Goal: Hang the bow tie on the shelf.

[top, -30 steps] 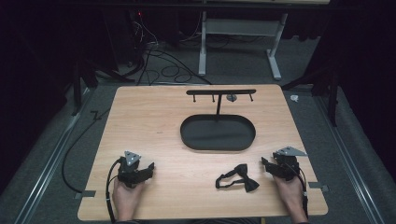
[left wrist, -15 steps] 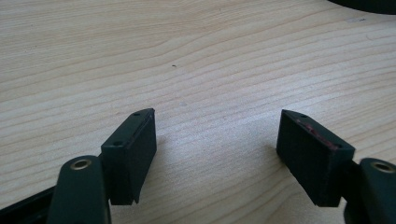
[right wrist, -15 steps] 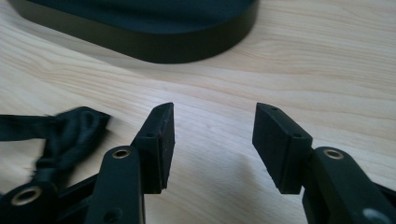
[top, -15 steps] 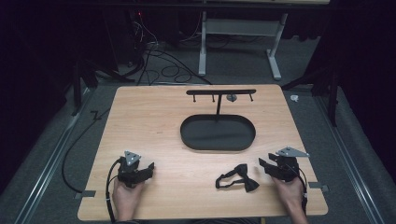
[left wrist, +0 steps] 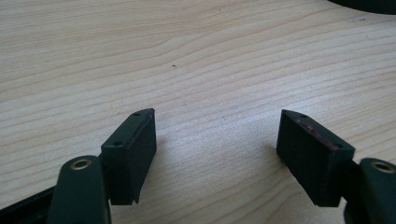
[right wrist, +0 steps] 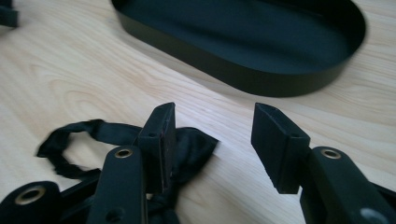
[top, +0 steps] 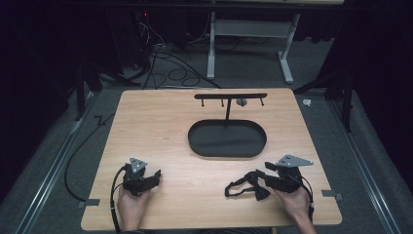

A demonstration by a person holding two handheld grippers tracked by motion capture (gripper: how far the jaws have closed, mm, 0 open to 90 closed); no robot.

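Black fabric, a bow tie [top: 246, 185], lies at the lower right of the high view, just left of my right gripper [top: 269, 181]. Its jaws have just been closing, yet they gape, one pad [right wrist: 161, 135] resting over the cloth, nothing pinched. My left gripper [top: 153, 176] sits open on bare table [top: 160, 126]. Judging by this, I'm at the grasp: next I centre over the knot and squeeze.

bow tie [right wrist: 187, 149] partly behind right gripper [right wrist: 212, 140], strap blurred
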